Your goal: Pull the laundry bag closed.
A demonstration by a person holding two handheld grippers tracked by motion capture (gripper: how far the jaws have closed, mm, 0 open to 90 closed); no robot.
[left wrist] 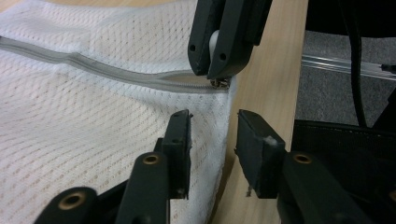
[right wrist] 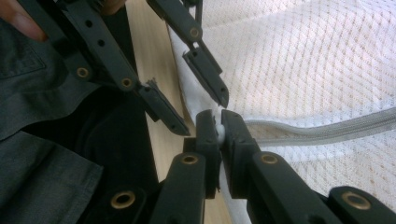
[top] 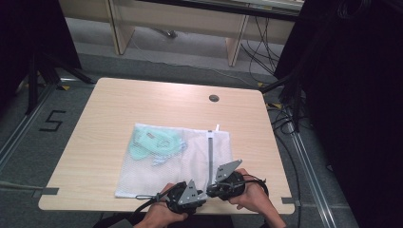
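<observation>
White mesh bag (top: 180,161) zip pull (right wrist: 217,128) in right gripper (right wrist: 219,122) jaws

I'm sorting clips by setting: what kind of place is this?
Probably a lab or recording studio rather than a home: a bare wooden table stands on grey floor with a taped number marking, black curtains hang at the sides, and loose cables trail behind.

White mesh laundry bag (top: 190,161), flat on table, grey zipper (top: 209,156) closed
</observation>
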